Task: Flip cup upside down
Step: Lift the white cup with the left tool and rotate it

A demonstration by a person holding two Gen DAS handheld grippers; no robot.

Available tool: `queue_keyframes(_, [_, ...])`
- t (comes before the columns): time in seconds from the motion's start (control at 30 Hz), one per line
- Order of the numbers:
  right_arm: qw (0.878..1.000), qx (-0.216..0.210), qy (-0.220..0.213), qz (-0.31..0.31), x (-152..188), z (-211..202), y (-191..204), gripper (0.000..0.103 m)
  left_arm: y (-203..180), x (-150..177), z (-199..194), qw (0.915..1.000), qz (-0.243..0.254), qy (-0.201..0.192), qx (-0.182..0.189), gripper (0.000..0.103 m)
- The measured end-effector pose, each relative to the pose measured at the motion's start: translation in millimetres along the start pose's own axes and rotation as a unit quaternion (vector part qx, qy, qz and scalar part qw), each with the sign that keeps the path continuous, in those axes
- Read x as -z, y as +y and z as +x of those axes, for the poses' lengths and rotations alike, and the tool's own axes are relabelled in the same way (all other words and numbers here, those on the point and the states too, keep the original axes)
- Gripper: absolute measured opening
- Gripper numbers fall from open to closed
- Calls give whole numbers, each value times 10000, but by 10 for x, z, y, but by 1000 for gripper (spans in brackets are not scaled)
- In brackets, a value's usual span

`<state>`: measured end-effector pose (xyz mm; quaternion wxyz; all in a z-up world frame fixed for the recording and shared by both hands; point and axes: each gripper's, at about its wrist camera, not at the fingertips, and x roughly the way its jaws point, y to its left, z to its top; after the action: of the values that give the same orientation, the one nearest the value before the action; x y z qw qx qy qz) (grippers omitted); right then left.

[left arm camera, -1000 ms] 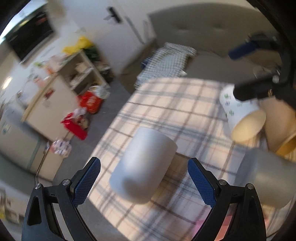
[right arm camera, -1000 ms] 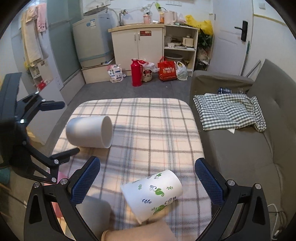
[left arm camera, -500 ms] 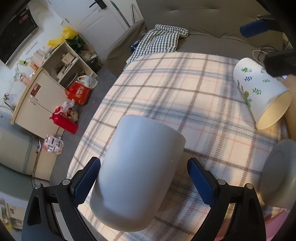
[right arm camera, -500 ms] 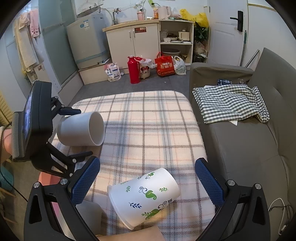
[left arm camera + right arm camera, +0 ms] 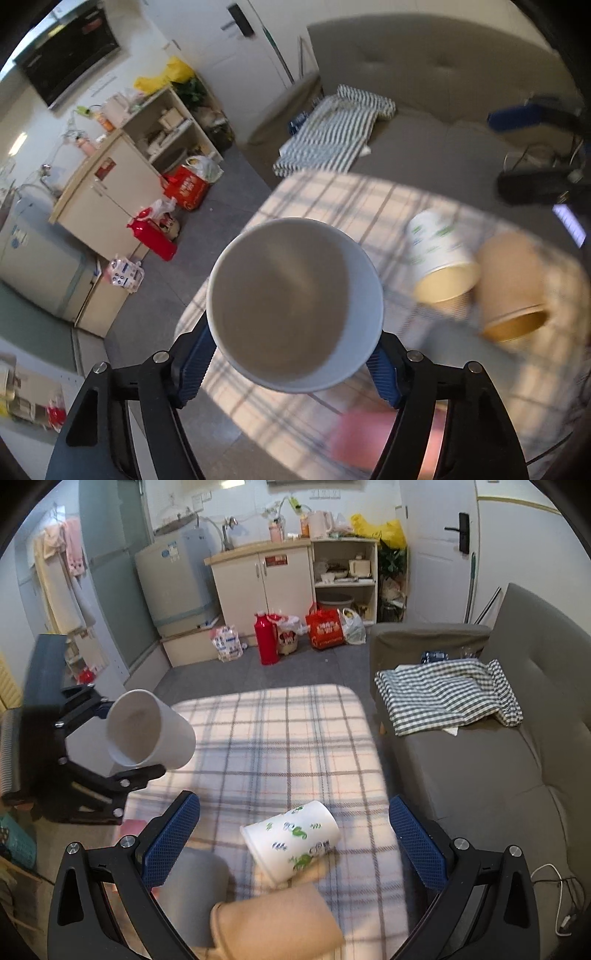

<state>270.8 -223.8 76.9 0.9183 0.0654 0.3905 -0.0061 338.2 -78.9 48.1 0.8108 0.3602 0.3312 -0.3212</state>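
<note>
My left gripper (image 5: pixel 291 369) is shut on a plain white cup (image 5: pixel 295 306) and holds it in the air above the plaid table (image 5: pixel 369 206), with its open mouth turned toward the camera. In the right wrist view the white cup (image 5: pixel 147 731) hangs tilted at the left, gripped by the left gripper (image 5: pixel 107 738). My right gripper (image 5: pixel 291 842) is open and empty, above a white cup with green prints (image 5: pixel 291 838) that lies on its side.
A brown paper cup (image 5: pixel 513 284) lies on its side beside the printed cup (image 5: pixel 439 254). A grey cup (image 5: pixel 195 886) and the tan cup (image 5: pixel 273 923) sit near the table's front edge (image 5: pixel 258 956). A grey sofa (image 5: pixel 498 768) with a checked cloth (image 5: pixel 447 694) stands to the right.
My left gripper has closed on the white cup, lifted it off the table and turned it so its mouth faces the camera. The right gripper has stayed open over the printed cup.
</note>
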Motion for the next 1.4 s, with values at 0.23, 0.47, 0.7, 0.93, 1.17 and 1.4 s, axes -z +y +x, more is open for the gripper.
queue_keyframes(0.23, [9989,-151,-431,-62,143,-997,39,103,-481,-22,-1251,9977,-658,-120,-104,74])
queue_keyframes(0.47, [9973,-161,-687,-201,612,-1811,-30,103,-1267,264,-2043,9889,-1467,-154,-202,74])
queue_keyframes(0.7, [9990,-118,-323,-275,1332,-1960,-107,103,-2079,869,-1970,9617,-2698,376,301,73])
queue_keyframes(0.93, [9999,67,87,-66,1796,-1792,-254,103,-2363,1150,-1486,9278,-3563,813,744,73])
queue_keyframes(1.17, [9993,200,327,-52,1888,-1593,-308,103,-2279,1179,-1045,9182,-3800,917,643,73])
queue_keyframes(1.4, [9980,269,565,-128,1906,-1337,-260,103,-2070,1150,-731,9127,-3958,814,598,73])
